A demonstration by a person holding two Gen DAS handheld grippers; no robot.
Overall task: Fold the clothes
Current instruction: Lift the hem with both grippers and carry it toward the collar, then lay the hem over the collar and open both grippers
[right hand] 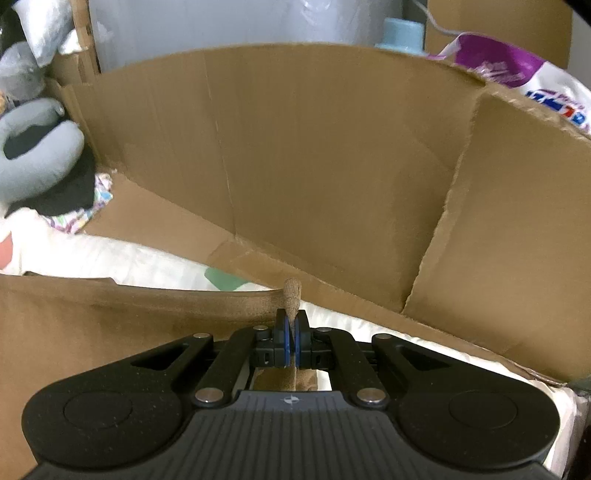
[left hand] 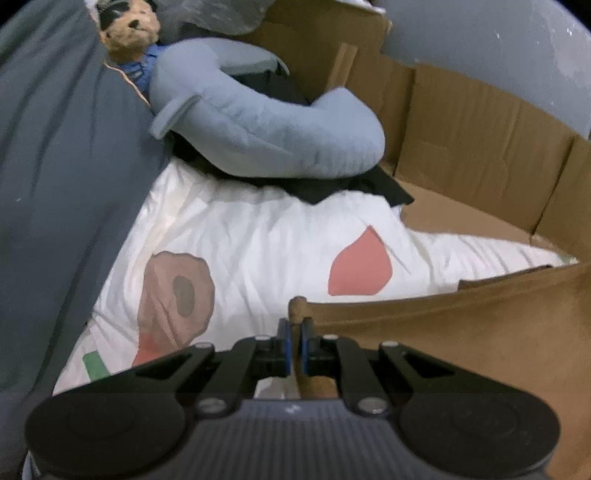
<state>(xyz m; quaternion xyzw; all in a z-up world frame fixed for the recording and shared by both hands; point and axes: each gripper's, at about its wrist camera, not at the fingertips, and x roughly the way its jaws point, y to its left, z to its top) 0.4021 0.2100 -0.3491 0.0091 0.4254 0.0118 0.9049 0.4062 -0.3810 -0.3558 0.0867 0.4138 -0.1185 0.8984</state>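
Observation:
A brown garment (left hand: 461, 332) is stretched between both grippers above a white quilt (left hand: 258, 236) with pink and brown prints. My left gripper (left hand: 295, 325) is shut on the garment's left corner, and a small tuft of cloth sticks out past its blue pads. In the right wrist view the same brown garment (right hand: 92, 321) spreads off to the left, and my right gripper (right hand: 291, 321) is shut on its right corner, a pinched fold standing up between the pads. The lower part of the cloth is hidden under both grippers.
A grey-blue neck pillow (left hand: 258, 129) lies on black clothing (left hand: 351, 188) at the quilt's far end, beside a teddy bear (left hand: 129, 29). Cardboard walls (right hand: 314, 166) enclose the far and right sides. A dark grey fabric (left hand: 55, 166) rises on the left. A purple-white bag (right hand: 517, 74) sits behind the cardboard.

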